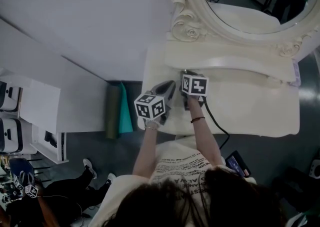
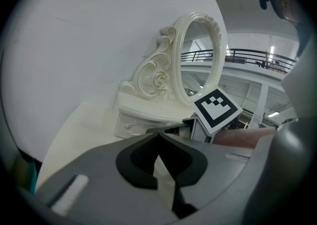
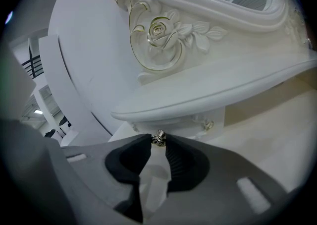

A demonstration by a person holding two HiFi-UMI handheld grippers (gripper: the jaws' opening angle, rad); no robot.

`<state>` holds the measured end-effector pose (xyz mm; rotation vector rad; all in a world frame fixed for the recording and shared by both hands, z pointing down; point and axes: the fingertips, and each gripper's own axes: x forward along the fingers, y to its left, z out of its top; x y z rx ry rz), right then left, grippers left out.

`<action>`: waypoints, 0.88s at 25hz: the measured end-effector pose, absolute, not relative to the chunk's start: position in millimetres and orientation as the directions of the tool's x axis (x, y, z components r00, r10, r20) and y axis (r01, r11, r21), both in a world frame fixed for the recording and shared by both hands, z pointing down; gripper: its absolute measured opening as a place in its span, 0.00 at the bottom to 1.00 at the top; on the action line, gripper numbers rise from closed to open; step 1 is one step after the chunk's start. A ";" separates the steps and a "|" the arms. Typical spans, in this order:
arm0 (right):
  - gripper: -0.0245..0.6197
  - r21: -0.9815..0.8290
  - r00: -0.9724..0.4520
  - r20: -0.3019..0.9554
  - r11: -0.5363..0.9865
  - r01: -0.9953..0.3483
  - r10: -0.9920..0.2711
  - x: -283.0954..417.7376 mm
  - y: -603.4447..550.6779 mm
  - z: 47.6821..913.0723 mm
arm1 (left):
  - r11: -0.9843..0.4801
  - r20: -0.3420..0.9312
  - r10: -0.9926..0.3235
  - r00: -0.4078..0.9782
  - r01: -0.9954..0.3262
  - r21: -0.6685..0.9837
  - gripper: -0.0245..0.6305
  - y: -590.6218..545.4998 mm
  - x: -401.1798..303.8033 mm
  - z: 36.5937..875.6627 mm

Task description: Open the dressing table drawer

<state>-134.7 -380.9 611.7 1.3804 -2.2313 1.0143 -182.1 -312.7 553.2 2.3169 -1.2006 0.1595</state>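
Overhead and close-up, dressing table (image 1: 250, 108) shared.

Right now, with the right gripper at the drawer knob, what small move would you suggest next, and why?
Probably draw the right gripper straight back: its fingers look closed on the drawer knob, and the drawer appears shut beneath the shelf.

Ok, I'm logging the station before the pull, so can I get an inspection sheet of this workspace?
surface: cream dressing table top, bare where visible.
job's things: small metal drawer knob on the small cream drawer front.
clutter: nothing seen.
grippers: right tongs closed on the knob; left tongs shut, empty.
cables: black cable trailing from the right tongs.
surroundings: oval mirror in carved cream frame; teal roll beside the table.
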 end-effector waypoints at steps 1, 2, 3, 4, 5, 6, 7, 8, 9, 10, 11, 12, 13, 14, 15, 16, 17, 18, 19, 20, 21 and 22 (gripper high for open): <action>0.19 -0.398 -0.478 0.600 0.279 -0.874 -0.641 -134.5 -380.7 611.3 | -0.472 0.332 -0.727 0.601 -0.789 0.394 0.04 -312.4 -181.4 553.3; 0.19 -0.399 -0.479 0.600 0.280 -0.873 -0.640 -134.5 -380.5 611.1 | -0.473 0.332 -0.726 0.602 -0.788 0.394 0.04 -312.0 -180.8 553.5; 0.19 -0.400 -0.481 0.600 0.281 -0.873 -0.640 -134.5 -380.1 611.2 | -0.474 0.333 -0.725 0.603 -0.787 0.394 0.04 -311.6 -180.0 554.0; 0.19 -0.401 -0.482 0.600 0.281 -0.872 -0.639 -134.4 -379.6 611.3 | -0.476 0.334 -0.723 0.605 -0.786 0.394 0.04 -311.2 -179.2 554.6; 0.19 -0.401 -0.483 0.600 0.281 -0.872 -0.638 -134.4 -379.2 611.3 | -0.477 0.335 -0.721 0.606 -0.786 0.393 0.04 -310.8 -178.5 555.0; 0.19 -0.402 -0.483 0.600 0.282 -0.871 -0.637 -134.4 -378.8 611.3 | -0.478 0.337 -0.720 0.607 -0.785 0.393 0.04 -310.5 -178.0 555.3; 0.19 -0.402 -0.484 0.601 0.283 -0.871 -0.636 -134.4 -378.5 611.3 | -0.478 0.338 -0.719 0.607 -0.785 0.393 0.04 -310.3 -177.7 555.3; 0.19 -0.402 -0.485 0.602 0.284 -0.870 -0.634 -134.5 -377.9 611.3 | -0.479 0.338 -0.719 0.607 -0.785 0.392 0.04 -310.0 -177.5 555.0; 0.19 -0.403 -0.486 0.603 0.284 -0.870 -0.633 -134.5 -377.3 611.3 | -0.479 0.338 -0.719 0.607 -0.785 0.392 0.04 -309.6 -177.3 554.7; 0.19 -0.403 -0.486 0.603 0.284 -0.870 -0.632 -134.5 -376.6 611.2 | -0.479 0.338 -0.719 0.607 -0.785 0.392 0.04 -309.2 -177.0 554.4; 0.19 -0.403 -0.487 0.603 0.285 -0.870 -0.632 -134.4 -375.9 611.2 | -0.480 0.337 -0.719 0.608 -0.785 0.392 0.04 -308.7 -176.7 554.2; 0.19 -0.402 -0.486 0.603 0.286 -0.870 -0.632 -134.3 -375.4 611.2 | -0.481 0.337 -0.719 0.608 -0.785 0.391 0.04 -308.2 -176.4 554.0; 0.19 -0.400 -0.486 0.603 0.286 -0.870 -0.633 -134.1 -374.9 611.2 | -0.481 0.337 -0.718 0.608 -0.785 0.391 0.04 -307.6 -176.0 553.8; 0.19 -0.399 -0.485 0.603 0.286 -0.871 -0.633 -133.8 -374.3 611.2 | -0.482 0.337 -0.718 0.609 -0.785 0.390 0.04 -307.0 -175.6 553.7; 0.19 -0.399 -0.484 0.603 0.286 -0.871 -0.633 -133.6 -373.5 611.0 | -0.483 0.337 -0.718 0.609 -0.784 0.389 0.04 -306.2 -175.4 553.5; 0.19 -0.400 -0.484 0.604 0.285 -0.871 -0.633 -133.5 -372.7 611.0 | -0.483 0.337 -0.718 0.609 -0.784 0.389 0.04 -305.4 -175.4 553.3; 0.19 -0.400 -0.484 0.604 0.284 -0.871 -0.633 -133.6 -372.0 611.0 | -0.483 0.337 -0.718 0.609 -0.784 0.389 0.04 -304.7 -175.7 553.1; 0.19 -0.400 -0.484 0.604 0.284 -0.871 -0.633 -133.8 -371.4 610.9 | -0.483 0.337 -0.718 0.609 -0.785 0.389 0.04 -304.1 -176.1 552.9; 0.19 -0.400 -0.483 0.604 0.284 -0.872 -0.633 -133.8 -370.8 610.8 | -0.483 0.337 -0.718 0.609 -0.785 0.388 0.04 -303.5 -176.4 552.8; 0.19 -0.399 -0.482 0.605 0.283 -0.872 -0.634 -133.7 -370.1 610.7 | -0.483 0.337 -0.718 0.609 -0.785 0.388 0.04 -302.7 -176.7 552.9; 0.19 -0.398 -0.481 0.605 0.282 -0.873 -0.635 -133.7 -369.2 610.7 | -0.483 0.337 -0.718 0.609 -0.785 0.389 0.04 -301.7 -177.0 553.0; 0.19 -0.398 -0.481 0.604 0.281 -0.873 -0.635 -133.9 -368.1 610.7 | -0.483 0.337 -0.718 0.610 -0.784 0.390 0.04 -300.6 -177.4 553.0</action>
